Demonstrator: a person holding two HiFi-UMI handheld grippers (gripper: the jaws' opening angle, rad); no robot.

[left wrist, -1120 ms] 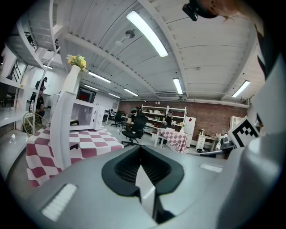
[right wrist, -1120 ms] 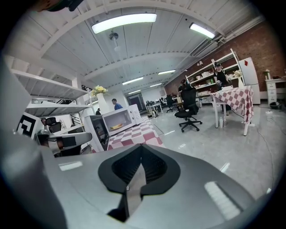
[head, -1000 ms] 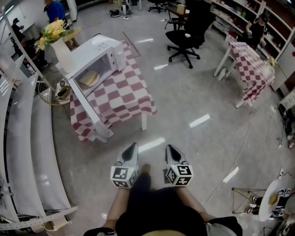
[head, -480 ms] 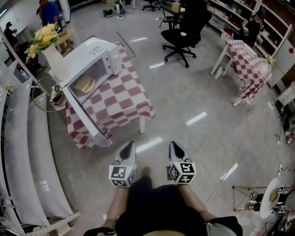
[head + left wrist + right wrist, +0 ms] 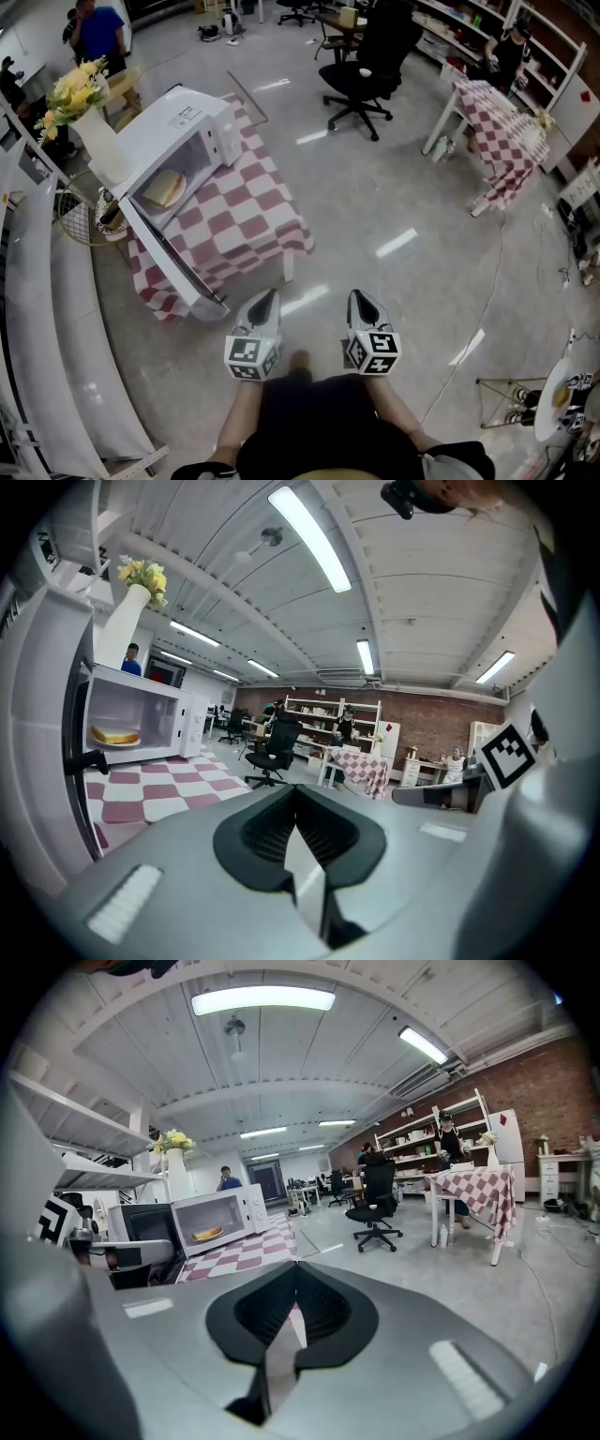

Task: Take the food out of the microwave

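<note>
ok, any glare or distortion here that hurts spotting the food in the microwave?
Head view: fisheye bend, ceiling-light streaks glare on the floor, but the food in the open microwave reads clearly. Left gripper view: black round vignette, bright light tube overhead, food small yet sharp. Right gripper view: same vignette, food tiny but glare-free.

open microwave [image 5: 180, 120], food [image 5: 164, 188] inside, checkered table [image 5: 246, 212]
</note>
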